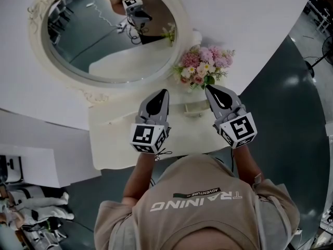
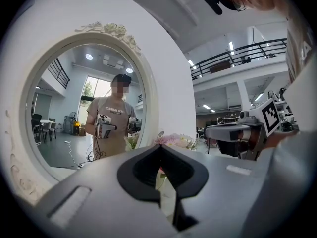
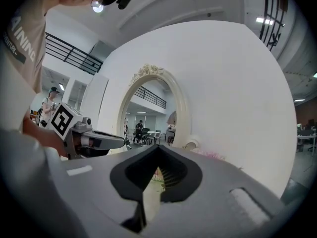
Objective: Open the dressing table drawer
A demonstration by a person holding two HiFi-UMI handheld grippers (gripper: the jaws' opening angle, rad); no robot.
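Note:
The cream dressing table (image 1: 112,139) stands against the white wall, under the oval mirror (image 1: 104,35). Its drawer is hidden below the top and behind the person's body. My left gripper (image 1: 165,91) hovers over the middle of the tabletop, pointing at the wall, shut with nothing held. In the left gripper view its tips (image 2: 159,147) meet. My right gripper (image 1: 207,87) is held beside it, just below the flowers, also shut and empty. In the right gripper view its tips (image 3: 158,147) touch. The two grippers sit a hand's width apart.
A pink and white bouquet (image 1: 204,66) stands at the back right of the tabletop, close to the right gripper. The mirror's ornate cream frame (image 1: 39,51) rises behind. Dark floor (image 1: 291,119) lies to the right, and equipment (image 1: 31,212) stands at the lower left.

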